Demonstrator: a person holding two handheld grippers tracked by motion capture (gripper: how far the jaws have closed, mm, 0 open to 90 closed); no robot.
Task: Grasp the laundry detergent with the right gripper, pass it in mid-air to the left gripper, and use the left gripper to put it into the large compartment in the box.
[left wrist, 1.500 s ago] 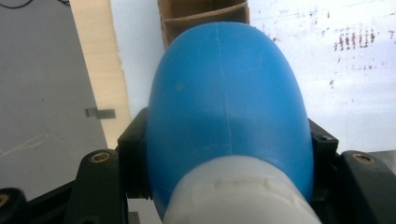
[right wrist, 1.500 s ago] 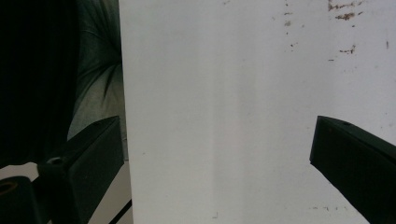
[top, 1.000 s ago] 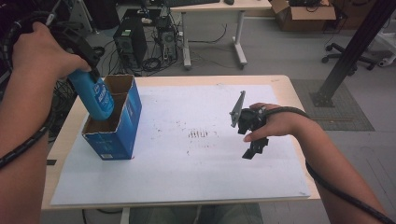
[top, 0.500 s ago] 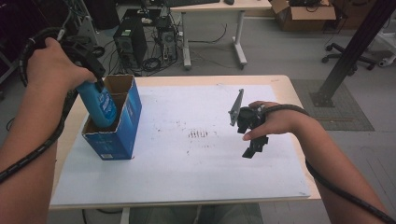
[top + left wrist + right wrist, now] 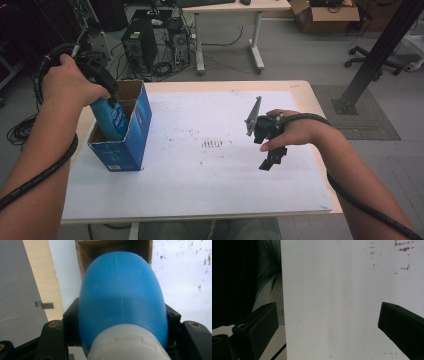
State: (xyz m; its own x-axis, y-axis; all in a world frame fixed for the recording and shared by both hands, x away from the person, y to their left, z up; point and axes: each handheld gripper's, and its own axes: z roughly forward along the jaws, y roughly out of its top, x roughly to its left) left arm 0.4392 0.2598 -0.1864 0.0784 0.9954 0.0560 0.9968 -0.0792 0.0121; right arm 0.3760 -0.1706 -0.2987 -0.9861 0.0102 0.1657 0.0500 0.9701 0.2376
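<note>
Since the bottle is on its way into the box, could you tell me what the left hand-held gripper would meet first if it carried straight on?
Probably the inside of the blue cardboard box. The left hand-held gripper points down, shut on the blue bottle, whose lower end is already inside the box opening; depth is unclear.

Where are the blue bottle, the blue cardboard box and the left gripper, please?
blue bottle [image 5: 121, 292], left gripper view, on its body.
blue cardboard box [image 5: 139, 131], high view, on its outer side wall.
left gripper [image 5: 111, 95], high view, at the bottle's top.

We see a bright blue bottle [image 5: 111, 117] with a white cap [image 5: 127, 343]; a blue box [image 5: 131, 137], brown cardboard inside; a white sheet [image 5: 210, 175] flecked with dark marks; pale wood desk [image 5: 312, 97] edges; black grippers.
</note>
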